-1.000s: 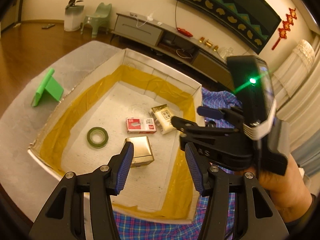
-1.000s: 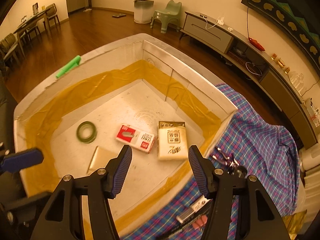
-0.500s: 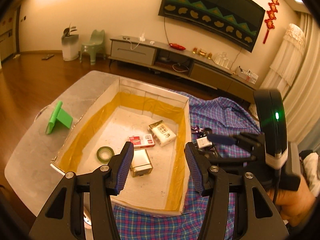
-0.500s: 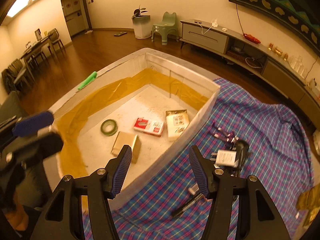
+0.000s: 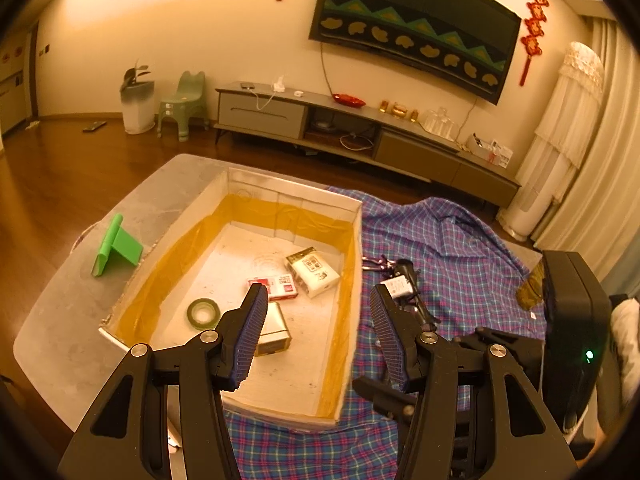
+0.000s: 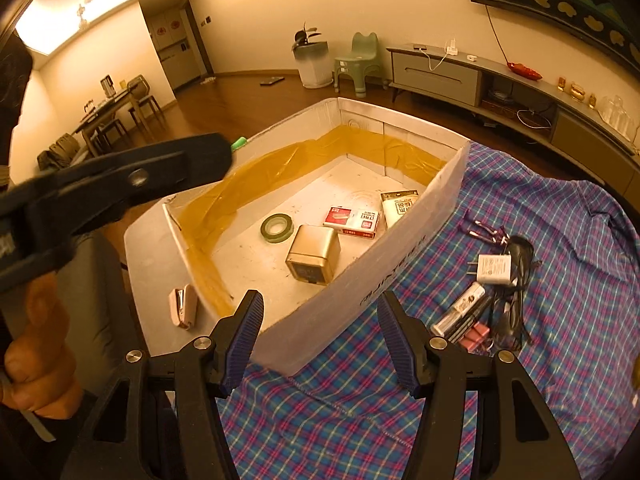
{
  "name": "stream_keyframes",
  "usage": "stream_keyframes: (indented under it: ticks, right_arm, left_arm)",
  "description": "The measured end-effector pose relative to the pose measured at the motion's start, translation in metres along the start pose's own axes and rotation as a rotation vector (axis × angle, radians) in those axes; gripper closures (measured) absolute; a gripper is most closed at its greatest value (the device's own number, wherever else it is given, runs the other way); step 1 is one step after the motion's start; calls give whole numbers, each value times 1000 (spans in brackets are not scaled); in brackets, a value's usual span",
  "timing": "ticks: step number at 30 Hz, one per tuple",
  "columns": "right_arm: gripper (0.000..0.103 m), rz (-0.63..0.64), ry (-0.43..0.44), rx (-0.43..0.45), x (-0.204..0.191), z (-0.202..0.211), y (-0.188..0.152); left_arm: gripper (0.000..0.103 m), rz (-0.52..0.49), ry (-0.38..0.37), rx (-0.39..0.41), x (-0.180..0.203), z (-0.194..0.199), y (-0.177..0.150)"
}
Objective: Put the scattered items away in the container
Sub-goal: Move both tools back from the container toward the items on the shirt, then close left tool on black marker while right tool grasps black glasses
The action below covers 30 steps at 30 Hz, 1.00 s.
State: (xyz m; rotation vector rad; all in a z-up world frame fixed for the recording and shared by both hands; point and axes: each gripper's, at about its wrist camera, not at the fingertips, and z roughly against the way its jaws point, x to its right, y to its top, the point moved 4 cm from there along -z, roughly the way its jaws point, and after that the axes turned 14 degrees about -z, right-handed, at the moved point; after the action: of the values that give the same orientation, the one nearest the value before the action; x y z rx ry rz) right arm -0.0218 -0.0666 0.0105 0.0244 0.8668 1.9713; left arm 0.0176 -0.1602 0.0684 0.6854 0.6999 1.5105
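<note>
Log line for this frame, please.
left gripper: open, empty | right gripper: open, empty | box: four items in | charger: on cloth

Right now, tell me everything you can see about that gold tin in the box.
The gold tin is a small, squarish, metallic-looking container with rounded edges and a shiny gold finish. It lies tipped on its side on the white floor of the box, with a darker labelled face turned toward the near wall; the print is too small to read. It appears closed. The green tape roll and the red packet lie close by. Neither gripper touches it.
</note>
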Motion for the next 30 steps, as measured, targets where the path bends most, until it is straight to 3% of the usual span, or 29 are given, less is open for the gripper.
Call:
stream_keyframes:
  ticks: [9,13,16,20,30]
  right_arm:
    - [43,-86,9,79,39,15,-21]
    - [50,-151,11,86,70,15,-32]
    - [60,-211,-23,75,98,11,-35]
    - [65,-283,-74,78,132,12,-37]
    - [64,-397,-139,72,195,1,-35]
  left_arm:
    - [47,-50,-12,-39,29,-19,-2]
    - [47,-63,-22,-61,44,-34,-2]
    - [47,-76,-41,-89,58,-49,-4]
    - [47,-97,-63,-120,79,-69,-7]
    - [47,-215,-91,-227,125,-113,-35]
